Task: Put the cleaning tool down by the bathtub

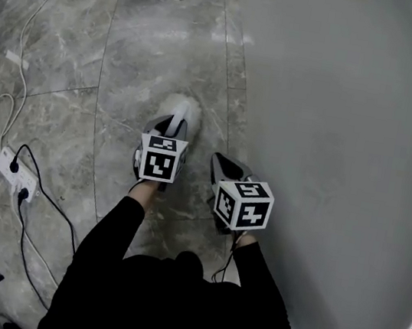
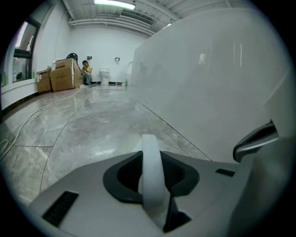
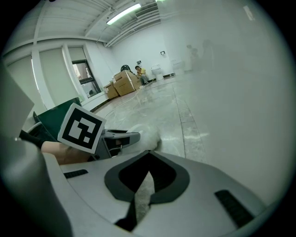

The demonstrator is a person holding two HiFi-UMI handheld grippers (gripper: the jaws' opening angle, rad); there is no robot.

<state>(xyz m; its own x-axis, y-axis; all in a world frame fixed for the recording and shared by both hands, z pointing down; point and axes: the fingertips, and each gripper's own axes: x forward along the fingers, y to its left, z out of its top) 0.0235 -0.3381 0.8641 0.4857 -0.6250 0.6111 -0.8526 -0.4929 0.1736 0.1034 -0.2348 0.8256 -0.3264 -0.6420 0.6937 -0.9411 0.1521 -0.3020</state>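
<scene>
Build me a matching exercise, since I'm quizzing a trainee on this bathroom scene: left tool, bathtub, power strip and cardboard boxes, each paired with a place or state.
Things:
1 left tool
2 bathtub
3 power strip
4 cardboard boxes

Places or states:
A on the floor at the head view's far left, plugs in it
B by the far wall
C closed on the white cleaning tool
D fills the head view's right side

Pairs: 1-C, 2-D, 3-A, 4-B

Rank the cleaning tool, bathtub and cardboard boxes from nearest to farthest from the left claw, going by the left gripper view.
1. Cleaning tool, between the left claw's jaws.
2. Bathtub, close on the right.
3. Cardboard boxes, far left by the back wall.
</scene>
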